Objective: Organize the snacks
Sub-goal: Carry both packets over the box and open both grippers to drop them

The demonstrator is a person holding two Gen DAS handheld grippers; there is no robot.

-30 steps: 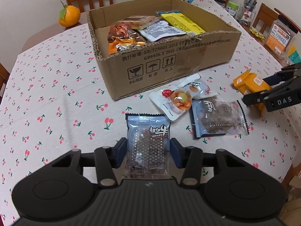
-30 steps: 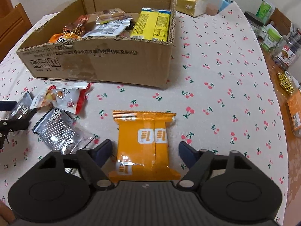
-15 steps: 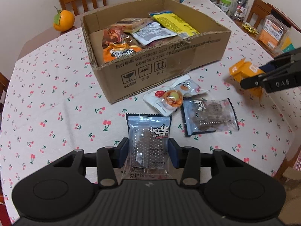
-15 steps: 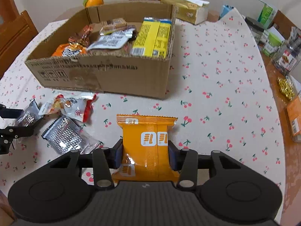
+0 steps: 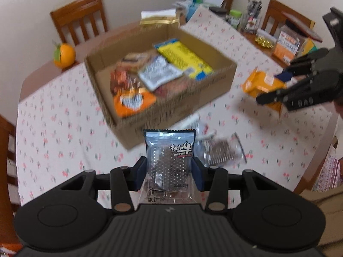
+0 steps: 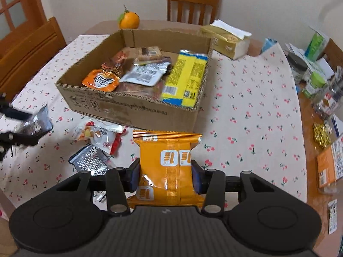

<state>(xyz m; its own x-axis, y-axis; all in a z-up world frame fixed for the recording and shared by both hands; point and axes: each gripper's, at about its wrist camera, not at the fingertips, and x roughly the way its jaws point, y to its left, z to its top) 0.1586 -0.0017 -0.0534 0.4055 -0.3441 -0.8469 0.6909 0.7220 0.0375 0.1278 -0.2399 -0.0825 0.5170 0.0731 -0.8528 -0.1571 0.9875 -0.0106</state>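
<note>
On the cherry-print table (image 6: 246, 98), the cardboard box (image 6: 137, 109) sits toward the far middle, its top open and its near wall facing both tongs. Bare cloth lies to the right of the box as far as the table's right edge, where jars and cartons crowd. Near the box's near wall lie two loose packets, a red-and-white snack packet (image 6: 100, 136) and a silver-and-black packet (image 6: 92, 160), just beside each other.

The left tongs (image 5: 170, 171) are closed on a blue transparent packet (image 5: 169, 156), pads pressing its two sides, the packet standing up between them and held above the table, near the box's near corner. The left view is blurred.

The right tongs (image 6: 166, 177) are clamped on an orange packet (image 6: 167, 165), gripped at its lower half, its sealed top edge pointing toward the box's near wall. In the left view this orange packet hangs to the right of the box, above the cloth.
</note>
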